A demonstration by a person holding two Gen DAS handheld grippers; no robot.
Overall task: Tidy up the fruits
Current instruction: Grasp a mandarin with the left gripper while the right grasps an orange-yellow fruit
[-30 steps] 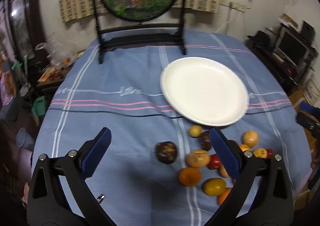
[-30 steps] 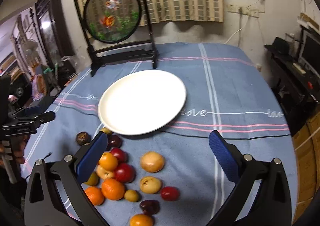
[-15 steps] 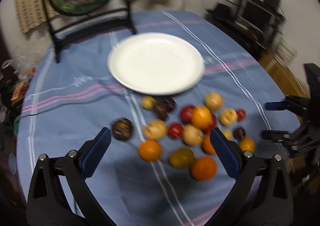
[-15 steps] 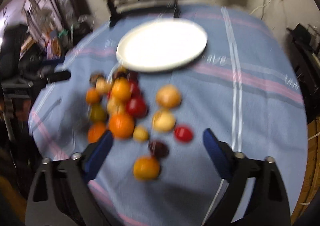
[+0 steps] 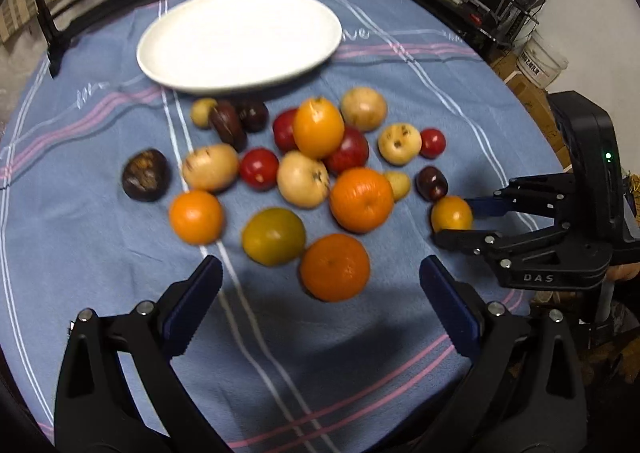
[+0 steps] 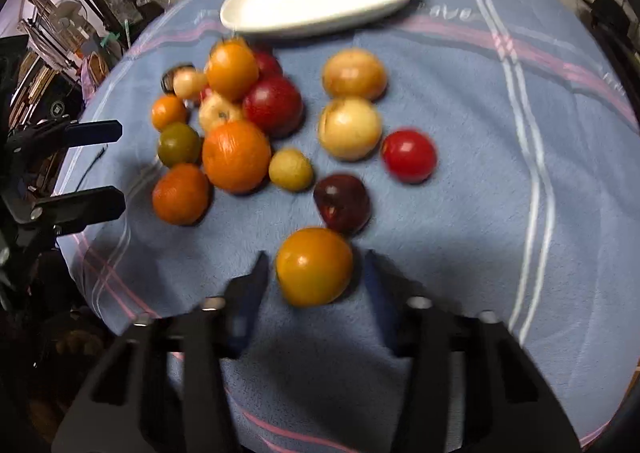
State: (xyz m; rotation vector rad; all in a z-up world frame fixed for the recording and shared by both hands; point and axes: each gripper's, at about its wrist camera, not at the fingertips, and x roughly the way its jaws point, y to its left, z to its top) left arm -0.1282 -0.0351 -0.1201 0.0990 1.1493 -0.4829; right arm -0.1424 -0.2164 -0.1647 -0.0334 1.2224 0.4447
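Fruit-picking is just starting: the white plate (image 5: 240, 37) at the far side of the blue cloth (image 5: 400, 65) is bare, and every fruit lies loose on the cloth in front of it. The right gripper (image 6: 314, 273) has its jaws either side of a yellow-orange fruit (image 6: 314, 265) at the near edge of the pile — they have just been closing, though blur hides whether the pads press it yet. Next, I judge, comes a firm pinch, a lift clear of the dark plum (image 6: 342, 203) just behind, then a carry to the plate. The fruit is nearly round, so it has no clear long axis. The left gripper (image 5: 320, 309) hangs spread wide and empty over the near orange (image 5: 334, 267).
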